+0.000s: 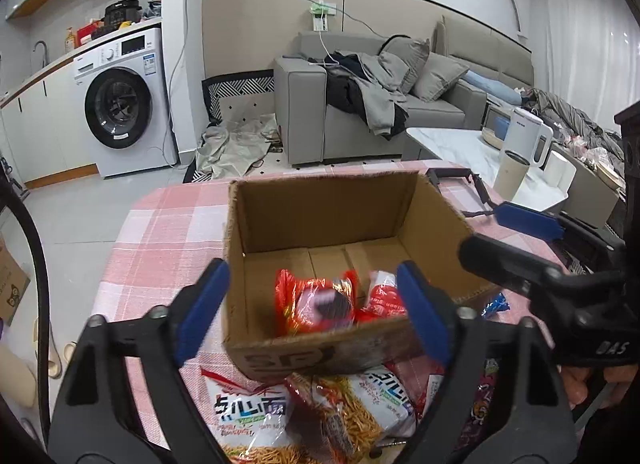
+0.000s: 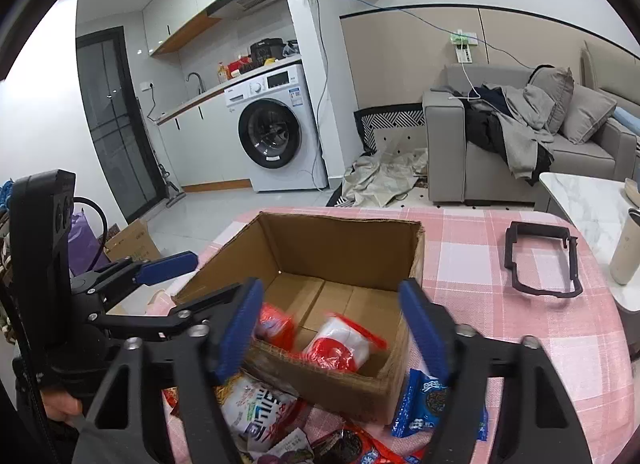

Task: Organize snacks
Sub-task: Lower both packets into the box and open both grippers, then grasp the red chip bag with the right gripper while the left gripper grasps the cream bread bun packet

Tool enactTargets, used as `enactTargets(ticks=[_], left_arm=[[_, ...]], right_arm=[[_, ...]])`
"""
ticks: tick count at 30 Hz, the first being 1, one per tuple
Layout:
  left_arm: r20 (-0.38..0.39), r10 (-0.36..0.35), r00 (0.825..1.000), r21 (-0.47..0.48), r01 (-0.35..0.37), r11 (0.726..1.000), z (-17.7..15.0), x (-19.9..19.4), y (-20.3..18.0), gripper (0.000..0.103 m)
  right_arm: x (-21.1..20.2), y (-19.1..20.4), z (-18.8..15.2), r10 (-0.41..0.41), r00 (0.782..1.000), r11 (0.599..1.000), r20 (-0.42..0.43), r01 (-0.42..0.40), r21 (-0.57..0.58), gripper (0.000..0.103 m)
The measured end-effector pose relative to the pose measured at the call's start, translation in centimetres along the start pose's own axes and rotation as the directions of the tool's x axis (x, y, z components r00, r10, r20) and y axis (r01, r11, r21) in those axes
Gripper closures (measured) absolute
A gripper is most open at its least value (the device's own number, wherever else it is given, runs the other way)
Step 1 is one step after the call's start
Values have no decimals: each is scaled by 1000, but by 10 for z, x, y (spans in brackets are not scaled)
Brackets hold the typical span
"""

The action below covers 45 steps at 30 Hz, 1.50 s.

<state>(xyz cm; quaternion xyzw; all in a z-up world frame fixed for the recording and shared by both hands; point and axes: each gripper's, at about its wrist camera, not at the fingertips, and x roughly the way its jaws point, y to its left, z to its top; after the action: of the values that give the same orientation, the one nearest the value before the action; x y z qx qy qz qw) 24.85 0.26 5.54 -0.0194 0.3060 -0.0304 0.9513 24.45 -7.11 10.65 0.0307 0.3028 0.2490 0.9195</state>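
Both grippers, left [image 1: 312,312] and right [image 2: 332,328], hang open and empty over a cardboard box [image 1: 320,224] on the table [image 2: 520,328], two red packets [image 2: 340,344] inside; next, reach low for the loose snacks [image 1: 256,412] in front.

The 2 red packets [image 1: 316,304] inside the cardboard box [image 1: 320,216] are motion-blurred, print unreadable. Noodle packets [image 1: 248,416] are cut by the lower edge and partly hidden behind gripper fingers [image 1: 204,308].
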Motion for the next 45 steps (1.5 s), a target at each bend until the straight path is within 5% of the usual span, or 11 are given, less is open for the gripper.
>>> enactTargets(ticks=[2,4,20,32,40,45], left_arm=[[12,15,1000,1,-15,1000,-5,-11,2,6],[29,25,999,0,-25,1000,-12,-24,4,1],[39,68,997,-17,-67,998,-80,-95,3,1],[28,121,992,-62,-119,991,-117,-96,12,1],[44,107,993,-47,-105,993,-130,-96,5,1],[-12,80,997,-16,-80,997,-134,-87,-3,1]], right_arm=[[-7,-2,-2,14,1000,1000,1,-14,-3,3],[-15,-2,-6,30,1000,1000,-9,-30,-6,1],[-70,-4,-53,13,1000,1000,-25,-13,-15,0],[-88,-17,-80,-15,998,1000,-61,15,-10,0],[-86,-14,-97,-69,991,996,-118,61,-72,0],[-84,-22,-99,-126,983,990,-133,115,-85,0]])
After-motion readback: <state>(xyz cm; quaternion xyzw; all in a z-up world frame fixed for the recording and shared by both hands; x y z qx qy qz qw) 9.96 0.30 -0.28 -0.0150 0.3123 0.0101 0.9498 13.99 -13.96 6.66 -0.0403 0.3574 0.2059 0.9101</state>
